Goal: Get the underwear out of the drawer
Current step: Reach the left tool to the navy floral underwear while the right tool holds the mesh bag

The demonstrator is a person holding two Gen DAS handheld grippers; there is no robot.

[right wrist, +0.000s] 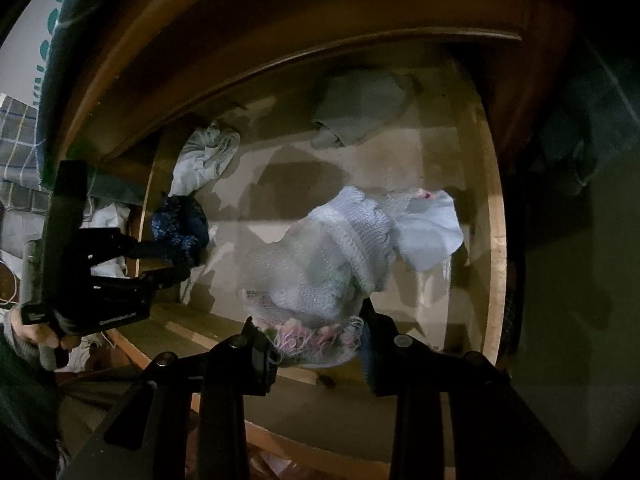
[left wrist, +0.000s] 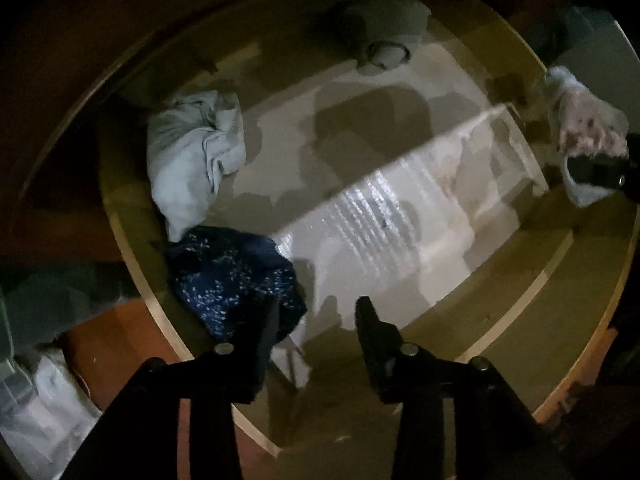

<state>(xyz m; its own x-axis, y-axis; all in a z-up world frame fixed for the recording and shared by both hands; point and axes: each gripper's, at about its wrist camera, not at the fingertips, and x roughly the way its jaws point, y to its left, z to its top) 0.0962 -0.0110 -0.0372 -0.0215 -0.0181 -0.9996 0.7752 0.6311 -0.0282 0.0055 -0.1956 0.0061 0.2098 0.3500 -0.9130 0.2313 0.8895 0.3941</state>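
Drawer (left wrist: 132, 240) pulled open, both grippers working over it from the lower edge of each frame. Right gripper (right wrist: 316, 344) has its fingers clamped on a pale knitted garment (right wrist: 340, 248) with pink floral trim, gripped at the trim edge so the rest hangs down and away toward the frame centre; it looks lifted clear of the drawer floor, likely the piece being taken out. In the left wrist view the same garment shows at the far right edge, bunched above the black fingers of the right gripper. Left gripper (left wrist: 316, 320) points down into the drawer, fingers apart, nothing pinched between them; one finger (left wrist: 266, 332) sits on or just over the dark blue speckled garment (left wrist: 228, 276) at lower left, the other over bare drawer floor. Reads as lining up for a grab on the blue piece, not yet closed. Pale grey crumpled garment (left wrist: 192, 160) lies just above the blue one, touching it, against the drawer's left wall. Grey folded item (right wrist: 360, 112) sits at the back of the drawer, upper centre, well apart from the rest. Small round rolled thing (left wrist: 388, 54) near it, too dark to identify. So underwear remains in the drawer: blue and pale grey at left, grey at back; one piece already up in the right fingers.
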